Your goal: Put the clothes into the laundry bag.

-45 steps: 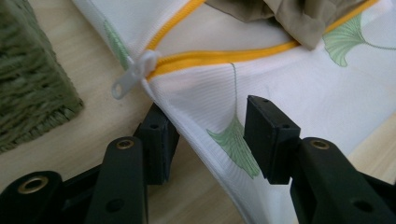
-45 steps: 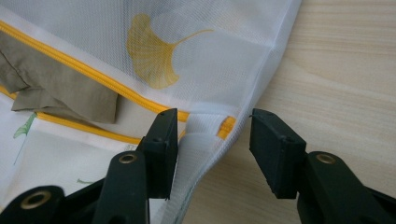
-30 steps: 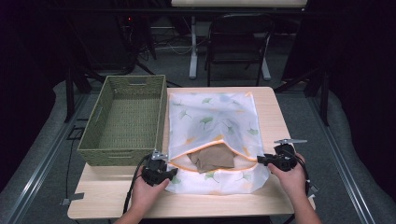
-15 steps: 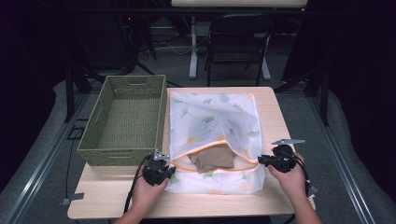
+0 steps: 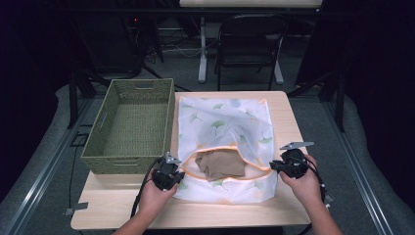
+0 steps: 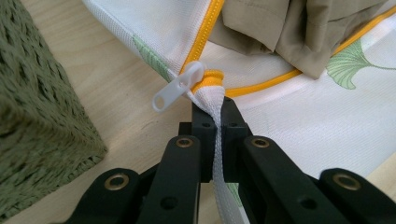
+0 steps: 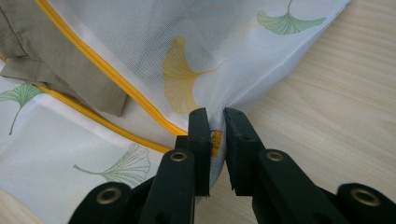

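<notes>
The bag (image 5: 225,142) lies on the worktop (image 5: 286,122), right of the basket (image 5: 132,125). The left claw (image 6: 214,114) is clamped on its left corner by the zipper pull (image 6: 180,86), the right claw (image 7: 215,128) on its right corner. A brown cloth (image 5: 220,165) lies in the opening.

Table layout: basket left, laundry bag centre-right, one gripper at each end of the bag's near opening.

The light wooden table (image 5: 284,117) bears a green woven rectangular basket (image 5: 132,122) on its left half and, just beside it to the right, a white mesh laundry bag with ginkgo-leaf print and yellow zipper (image 5: 225,122) lying flat. A folded tan cloth (image 5: 220,165) sits in the bag's near opening. The left gripper (image 5: 169,172) is at the opening's left end, near the basket's front corner, by the white zipper pull (image 6: 180,85). The right gripper (image 5: 288,164) is at the opening's right end. A dark folding chair (image 5: 249,44) stands behind the table.
</notes>
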Motion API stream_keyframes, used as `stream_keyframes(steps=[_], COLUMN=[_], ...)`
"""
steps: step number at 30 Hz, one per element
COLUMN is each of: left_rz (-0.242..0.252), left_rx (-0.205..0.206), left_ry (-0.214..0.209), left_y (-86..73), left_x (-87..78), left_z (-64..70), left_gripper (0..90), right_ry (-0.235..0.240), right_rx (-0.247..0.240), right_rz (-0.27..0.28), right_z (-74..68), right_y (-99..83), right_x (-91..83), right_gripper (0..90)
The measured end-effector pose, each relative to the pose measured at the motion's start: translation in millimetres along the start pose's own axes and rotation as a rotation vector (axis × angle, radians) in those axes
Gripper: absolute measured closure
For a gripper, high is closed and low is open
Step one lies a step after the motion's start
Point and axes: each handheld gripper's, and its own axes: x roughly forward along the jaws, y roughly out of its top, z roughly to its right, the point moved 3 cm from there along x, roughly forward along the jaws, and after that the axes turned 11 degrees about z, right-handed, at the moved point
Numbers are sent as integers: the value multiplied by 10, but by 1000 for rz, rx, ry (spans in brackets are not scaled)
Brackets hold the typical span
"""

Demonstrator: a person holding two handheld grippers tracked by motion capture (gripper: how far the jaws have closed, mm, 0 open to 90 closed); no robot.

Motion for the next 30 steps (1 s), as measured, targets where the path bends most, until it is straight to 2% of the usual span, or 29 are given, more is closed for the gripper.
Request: stream_keyframes(steps=[5, 10, 11, 20, 23, 24, 26, 30], left_rz=[-26, -46, -55, -98, -97, -87, -89, -102], left_rx=[17, -13, -9, 14, 9, -11, -18, -20], left_ry=[-12, -44, -53, -51, -58, -58, -63, -57], left_y=[91, 204, 233, 428, 514, 532, 582, 663], left_x=[-46, -101, -118, -195, -240, -245, -269, -293], left_z=[-11, -50, -61, -74, -90, -86, -113, -164], left_gripper=[883, 882, 883, 882, 882, 882, 882, 882], right_ry=[-1, 7, 9, 6, 5, 5, 12, 13], right_rx=[-40, -50, -53, -107, -110, -108, -106, -101], right_rz=[-16, -27, -28, -81, -81, -79, -84, -83], right_z=[-31, -47, -50, -63, -57, -49, -34, -13], right_y=[94, 192, 207, 348, 395, 416, 447, 514], right_x=[-49, -81, -81, -105, -116, -119, -128, -144], right_gripper=[815, 815, 816, 818, 818, 818, 818, 818])
